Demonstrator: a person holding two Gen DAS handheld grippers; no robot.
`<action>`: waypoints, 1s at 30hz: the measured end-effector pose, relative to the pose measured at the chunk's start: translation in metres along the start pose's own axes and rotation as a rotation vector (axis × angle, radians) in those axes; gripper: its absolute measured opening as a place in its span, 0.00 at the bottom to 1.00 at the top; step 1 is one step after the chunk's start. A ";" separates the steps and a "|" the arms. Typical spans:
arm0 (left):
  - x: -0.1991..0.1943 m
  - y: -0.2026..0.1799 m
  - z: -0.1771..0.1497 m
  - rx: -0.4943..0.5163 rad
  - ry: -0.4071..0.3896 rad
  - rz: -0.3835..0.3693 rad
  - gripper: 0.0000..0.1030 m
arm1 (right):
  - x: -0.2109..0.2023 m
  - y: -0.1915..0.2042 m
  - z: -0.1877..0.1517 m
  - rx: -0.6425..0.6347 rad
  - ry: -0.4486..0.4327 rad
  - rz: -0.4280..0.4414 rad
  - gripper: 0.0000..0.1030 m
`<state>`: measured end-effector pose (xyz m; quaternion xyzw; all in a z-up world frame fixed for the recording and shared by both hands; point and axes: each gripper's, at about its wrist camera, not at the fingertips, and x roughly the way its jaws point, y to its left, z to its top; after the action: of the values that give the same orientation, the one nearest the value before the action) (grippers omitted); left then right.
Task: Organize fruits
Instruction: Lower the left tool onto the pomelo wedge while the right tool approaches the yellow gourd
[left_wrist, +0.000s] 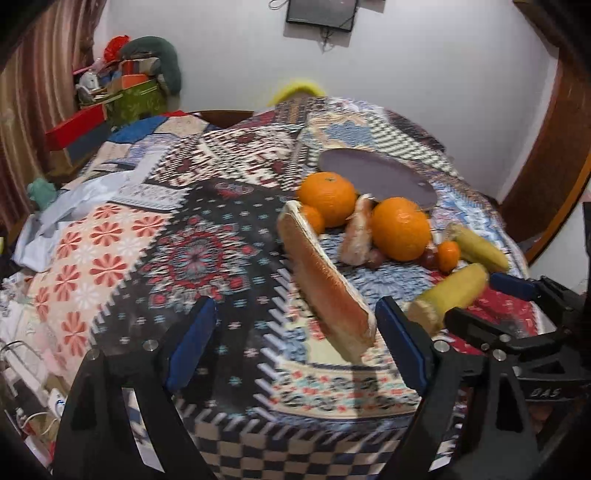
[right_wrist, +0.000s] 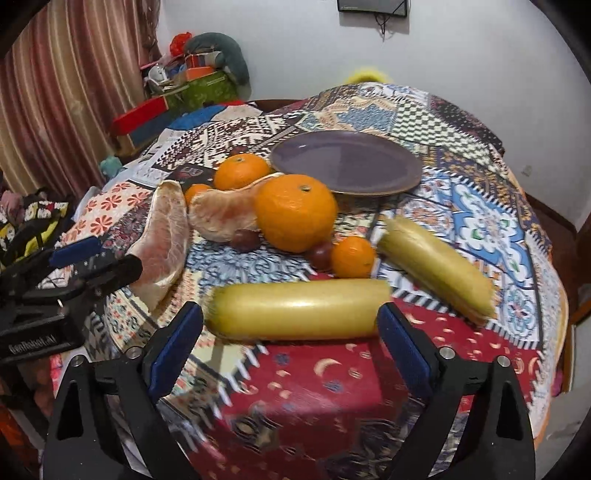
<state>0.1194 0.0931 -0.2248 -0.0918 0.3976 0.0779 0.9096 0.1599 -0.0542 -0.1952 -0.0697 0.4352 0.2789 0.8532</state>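
A purple plate (right_wrist: 347, 162) sits at the back of the patterned table; it also shows in the left wrist view (left_wrist: 380, 177). In front of it lie two large oranges (right_wrist: 295, 212) (right_wrist: 242, 170), two small oranges (right_wrist: 352, 257), dark grapes (right_wrist: 245, 239), two pomelo segments (right_wrist: 162, 240) (right_wrist: 225, 212) and two yellow corn cobs (right_wrist: 299, 308) (right_wrist: 436, 267). My right gripper (right_wrist: 291, 332) is open, its jaws on either side of the near cob's ends. My left gripper (left_wrist: 295, 343) is open, with the long pomelo segment (left_wrist: 325, 280) just ahead between the jaws.
A patchwork cloth (right_wrist: 332, 387) covers the round table. Boxes and clutter (right_wrist: 184, 92) are stacked at the back left by the curtain (right_wrist: 55, 92). The right gripper shows in the left wrist view (left_wrist: 517, 328); the left gripper shows in the right wrist view (right_wrist: 55, 288).
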 end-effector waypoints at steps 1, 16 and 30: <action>0.002 0.004 -0.001 -0.002 0.008 0.011 0.85 | 0.002 0.002 0.001 0.006 0.005 -0.002 0.94; 0.011 0.012 -0.001 -0.034 0.053 -0.041 0.82 | 0.006 -0.009 -0.007 -0.021 0.017 -0.125 0.98; 0.042 0.000 0.005 -0.005 0.104 -0.027 0.82 | -0.023 -0.044 -0.024 0.077 0.009 -0.105 0.97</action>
<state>0.1506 0.0975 -0.2523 -0.1034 0.4429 0.0619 0.8884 0.1558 -0.1086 -0.1975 -0.0609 0.4450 0.2164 0.8669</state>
